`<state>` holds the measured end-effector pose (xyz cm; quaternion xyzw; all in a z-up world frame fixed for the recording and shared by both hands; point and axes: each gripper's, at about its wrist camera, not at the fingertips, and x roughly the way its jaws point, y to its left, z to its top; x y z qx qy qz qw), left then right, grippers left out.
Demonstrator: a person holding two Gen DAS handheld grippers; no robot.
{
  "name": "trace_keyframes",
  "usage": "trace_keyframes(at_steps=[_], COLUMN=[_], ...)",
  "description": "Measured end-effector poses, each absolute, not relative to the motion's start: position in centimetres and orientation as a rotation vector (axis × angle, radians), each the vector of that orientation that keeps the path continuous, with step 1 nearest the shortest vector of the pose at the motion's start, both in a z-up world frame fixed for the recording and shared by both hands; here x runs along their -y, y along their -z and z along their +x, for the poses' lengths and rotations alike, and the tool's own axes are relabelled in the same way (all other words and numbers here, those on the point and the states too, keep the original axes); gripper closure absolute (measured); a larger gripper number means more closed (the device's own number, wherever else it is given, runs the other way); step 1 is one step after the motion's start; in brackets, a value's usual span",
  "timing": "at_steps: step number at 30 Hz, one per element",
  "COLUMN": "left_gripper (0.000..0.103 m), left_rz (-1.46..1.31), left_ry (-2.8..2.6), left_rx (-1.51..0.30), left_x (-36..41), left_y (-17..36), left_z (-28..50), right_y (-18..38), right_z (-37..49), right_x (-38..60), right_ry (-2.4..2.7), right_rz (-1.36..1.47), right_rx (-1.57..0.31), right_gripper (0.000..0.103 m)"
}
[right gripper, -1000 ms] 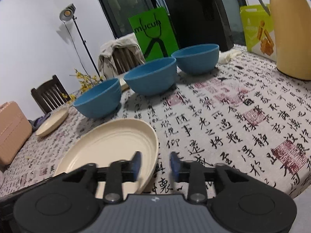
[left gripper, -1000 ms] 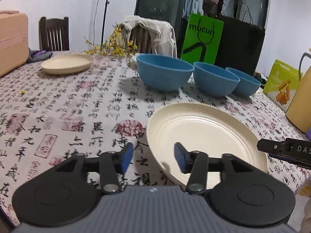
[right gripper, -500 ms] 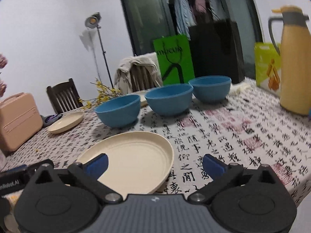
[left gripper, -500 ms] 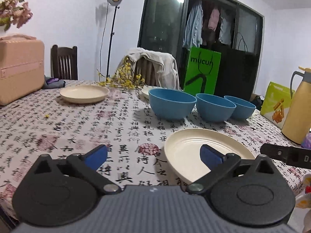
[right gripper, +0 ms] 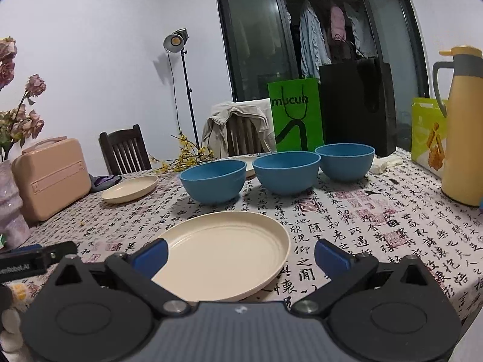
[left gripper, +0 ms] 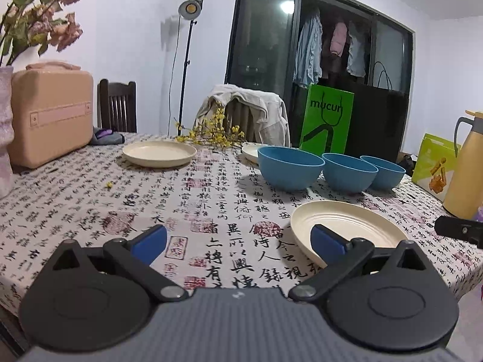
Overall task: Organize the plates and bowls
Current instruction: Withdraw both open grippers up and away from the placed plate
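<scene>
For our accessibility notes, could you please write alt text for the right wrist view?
An open, empty right hand-held gripper hangs over a cream plate at the near edge of a table with a calligraphy-print cloth. Behind the plate stand three blue bowls in a row, with a second cream plate far left and a yellow jug at right.

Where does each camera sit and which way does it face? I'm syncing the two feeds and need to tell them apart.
Left wrist: on the left gripper, jaws open, facing across the table; near cream plate ahead-right; the right gripper's tip shows at the right edge.
Right wrist: on the right gripper, jaws open, facing the same way; near cream plate ahead-left; the left gripper's tip at the left edge.
Shared: three blue bowls, far cream plate, green bag, yellow flask.
</scene>
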<state>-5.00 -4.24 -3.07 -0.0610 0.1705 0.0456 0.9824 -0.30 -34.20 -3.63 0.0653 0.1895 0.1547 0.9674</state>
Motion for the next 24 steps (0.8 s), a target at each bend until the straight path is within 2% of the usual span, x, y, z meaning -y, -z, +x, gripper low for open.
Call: trace_keyframes(at_steps=[24], left_gripper=[0.000], left_rz=[-0.173], left_ry=[-0.073], left_rx=[-0.349], left_x=[1.8], left_y=[2.5], left_z=[-6.5], right_y=[4.3], right_z=[-0.1], right_x=[34.8], right_ry=[-0.364], right_rz=[0.240], right_rx=[-0.416], right_gripper=[0.000])
